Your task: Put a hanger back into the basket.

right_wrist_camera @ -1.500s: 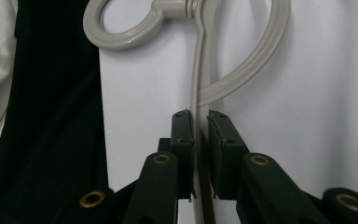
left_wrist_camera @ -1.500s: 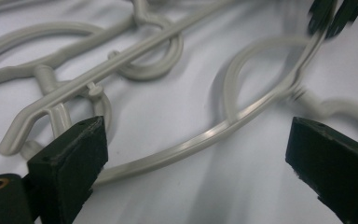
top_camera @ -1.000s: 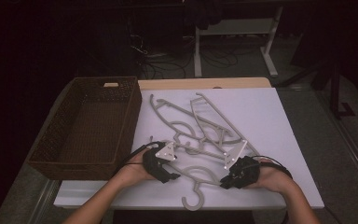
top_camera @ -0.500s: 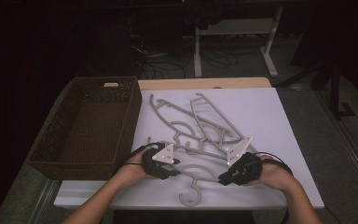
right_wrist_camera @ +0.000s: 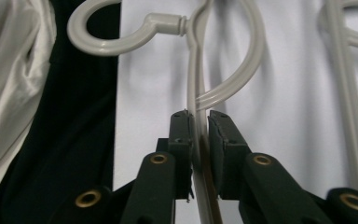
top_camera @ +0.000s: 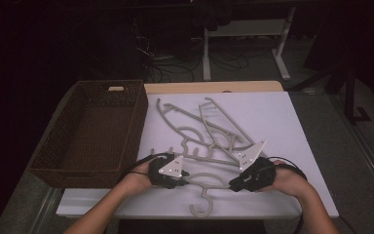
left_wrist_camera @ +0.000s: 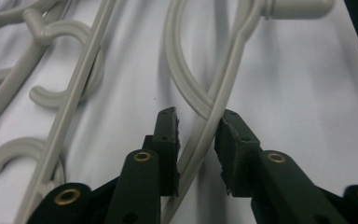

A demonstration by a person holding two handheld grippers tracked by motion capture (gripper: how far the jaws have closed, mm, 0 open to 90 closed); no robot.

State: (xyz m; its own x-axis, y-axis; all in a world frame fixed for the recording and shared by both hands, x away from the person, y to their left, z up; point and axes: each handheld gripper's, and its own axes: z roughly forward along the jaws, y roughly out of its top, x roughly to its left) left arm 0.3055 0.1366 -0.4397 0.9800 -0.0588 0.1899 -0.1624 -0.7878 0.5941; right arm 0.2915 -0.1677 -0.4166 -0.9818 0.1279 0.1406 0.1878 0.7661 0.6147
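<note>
1. Hanger [top_camera: 202, 183] lies at the table's [top_camera: 292, 126] near edge, hook overhanging.
2. Left gripper [left_wrist_camera: 198, 140]: fingers just closing around hanger's arm, a gap remaining.
3. Right gripper [right_wrist_camera: 199, 135]: fingers clamped on the other arm.

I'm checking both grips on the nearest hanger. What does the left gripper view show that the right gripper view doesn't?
Left gripper view: the left gripper has been closing on the hanger's arm, with a slight gap at the right pad, and other hangers lie to the side.
Right gripper view: the right gripper is pinched tight on the hanger's other arm, and its hook reaches past the table edge.
Both: the same grey hanger on the white table.
</note>
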